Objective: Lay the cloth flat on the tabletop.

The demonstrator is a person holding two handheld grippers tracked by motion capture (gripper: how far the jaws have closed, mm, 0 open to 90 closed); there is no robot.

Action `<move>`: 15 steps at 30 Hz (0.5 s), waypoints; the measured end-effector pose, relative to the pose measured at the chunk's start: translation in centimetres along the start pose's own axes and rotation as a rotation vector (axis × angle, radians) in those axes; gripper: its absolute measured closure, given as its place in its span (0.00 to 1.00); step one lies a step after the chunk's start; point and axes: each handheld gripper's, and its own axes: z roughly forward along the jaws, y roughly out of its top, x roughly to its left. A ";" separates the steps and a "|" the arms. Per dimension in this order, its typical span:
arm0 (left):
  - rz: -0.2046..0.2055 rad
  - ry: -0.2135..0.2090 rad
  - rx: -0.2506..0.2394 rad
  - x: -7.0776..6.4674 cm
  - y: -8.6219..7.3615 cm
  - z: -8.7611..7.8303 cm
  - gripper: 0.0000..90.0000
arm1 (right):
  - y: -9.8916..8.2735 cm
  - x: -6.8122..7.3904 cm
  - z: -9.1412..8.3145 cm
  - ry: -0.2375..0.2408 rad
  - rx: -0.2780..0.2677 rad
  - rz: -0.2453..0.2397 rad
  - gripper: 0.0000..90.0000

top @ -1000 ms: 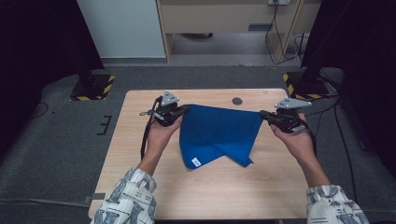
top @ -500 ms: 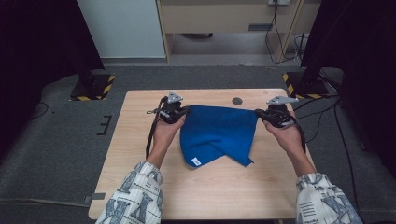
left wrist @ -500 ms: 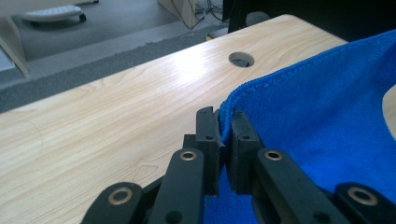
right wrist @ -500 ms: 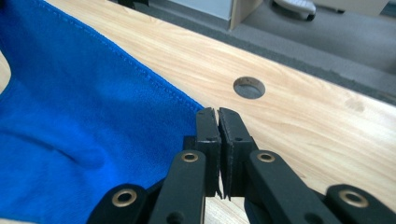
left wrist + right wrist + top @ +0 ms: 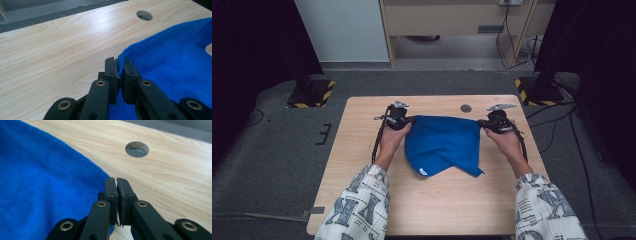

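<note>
A blue cloth (image 5: 442,145) hangs by its top edge between my two grippers, and its lower part lies in loose folds on the wooden table (image 5: 362,150). A small white tag (image 5: 424,171) shows at its near left corner. My left gripper (image 5: 408,120) is shut on the cloth's upper left corner; in the left gripper view the hem (image 5: 150,40) runs into the closed jaws (image 5: 121,61). My right gripper (image 5: 483,123) is shut on the upper right corner, and its jaws (image 5: 116,180) pinch the cloth's corner (image 5: 50,182) low over the wood.
A round cable hole (image 5: 466,108) sits in the table just behind the cloth, also in the gripper views (image 5: 144,15) (image 5: 137,149). Black stands with yellow-striped bases (image 5: 312,92) (image 5: 534,90) flank the table's far corners. A cabinet (image 5: 452,20) stands behind.
Both hands have sunk toward the table with the cloth. The right gripper has come inward to the left, so the top edge spans less and more cloth rests on the table.
</note>
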 end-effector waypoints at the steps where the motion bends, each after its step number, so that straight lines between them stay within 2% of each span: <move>1: -0.008 0.000 0.005 0.2 0.0 0.2 0.92 | 0.0 -0.1 0.7 0.003 0.005 0.021 0.97; 5: -0.026 0.002 0.004 0.7 -0.2 0.9 0.85 | 0.2 -0.3 1.8 -0.007 0.020 0.045 0.96; 7: -0.036 0.018 -0.006 0.9 -0.3 1.2 0.70 | 0.3 -0.4 2.2 -0.011 0.025 0.049 0.92; 8: -0.041 0.015 -0.009 0.9 -0.4 1.3 0.61 | 0.3 -0.4 2.3 -0.014 0.027 0.053 0.86; 10: -0.047 0.020 -0.007 1.1 -0.5 1.6 0.45 | 0.5 -0.4 2.6 -0.028 0.035 0.066 0.65; 11: -0.047 0.020 -0.007 1.1 -0.5 1.6 0.38 | 0.5 -0.4 2.6 -0.028 0.035 0.066 0.65; 12: -0.052 0.019 -0.001 1.1 -0.6 1.6 0.38 | 0.7 -0.3 2.6 -0.032 0.043 0.074 0.55; 13: -0.056 0.015 0.003 1.1 -0.6 1.6 0.34 | 0.7 -0.3 2.7 -0.036 0.040 0.073 0.47; 15: -0.068 0.009 0.002 1.2 -0.6 1.5 0.28 | 0.9 -0.1 2.5 -0.069 0.029 0.059 0.36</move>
